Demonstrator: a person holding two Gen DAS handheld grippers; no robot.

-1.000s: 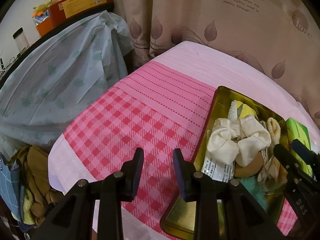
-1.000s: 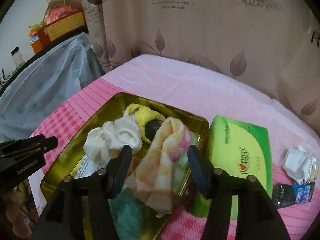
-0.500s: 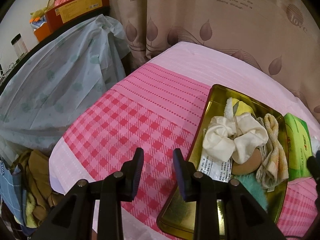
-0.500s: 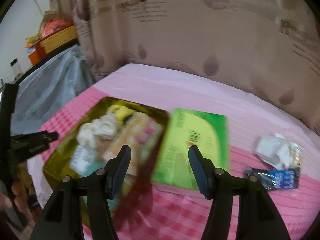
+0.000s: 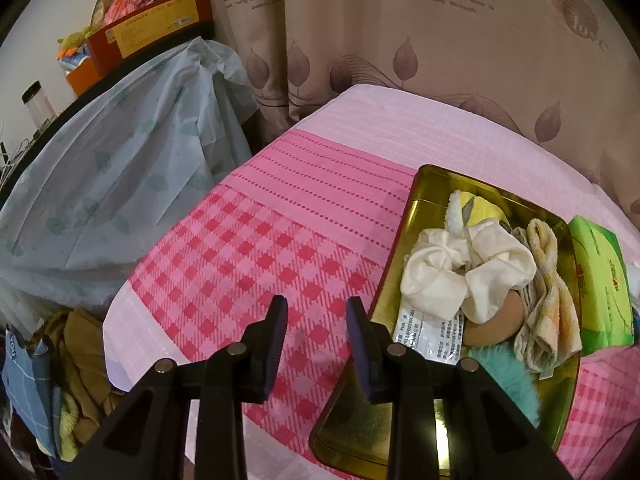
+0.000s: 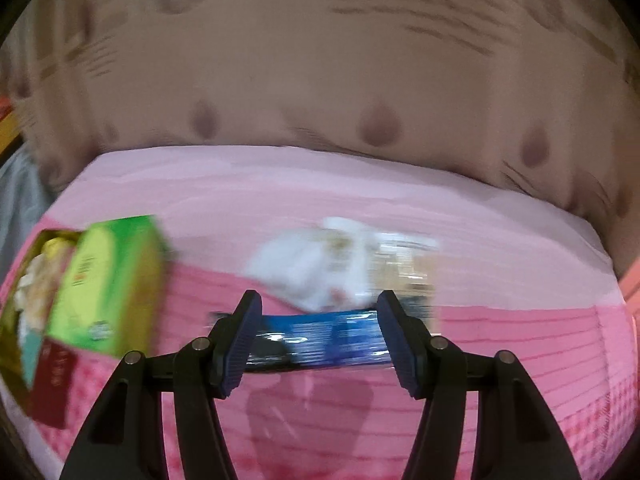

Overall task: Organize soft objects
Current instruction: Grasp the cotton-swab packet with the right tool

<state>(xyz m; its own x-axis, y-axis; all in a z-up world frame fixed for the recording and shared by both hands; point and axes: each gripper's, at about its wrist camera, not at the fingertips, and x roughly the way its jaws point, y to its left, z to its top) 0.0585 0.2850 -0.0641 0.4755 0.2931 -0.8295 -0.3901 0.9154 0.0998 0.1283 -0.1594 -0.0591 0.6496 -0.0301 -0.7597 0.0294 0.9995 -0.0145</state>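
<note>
Cloths (image 5: 464, 276) lie piled in the gold tray (image 5: 424, 188) on the pink bed (image 5: 256, 248). Left hand-held gripper (image 5: 316, 318) hovers level beside the tray's near corner, jaws apart, empty. Right hand-held gripper (image 6: 318, 320) points over a blurred blue packet (image 6: 320, 340), jaws wide; a white bundle (image 6: 304, 268) beyond, green box (image 6: 108, 280) left.

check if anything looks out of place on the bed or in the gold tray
Two items lie loose on the bedspread, outside the gold tray: a white bundle and a blue packet. The right-wrist view is blurred, so details are unclear.
</note>
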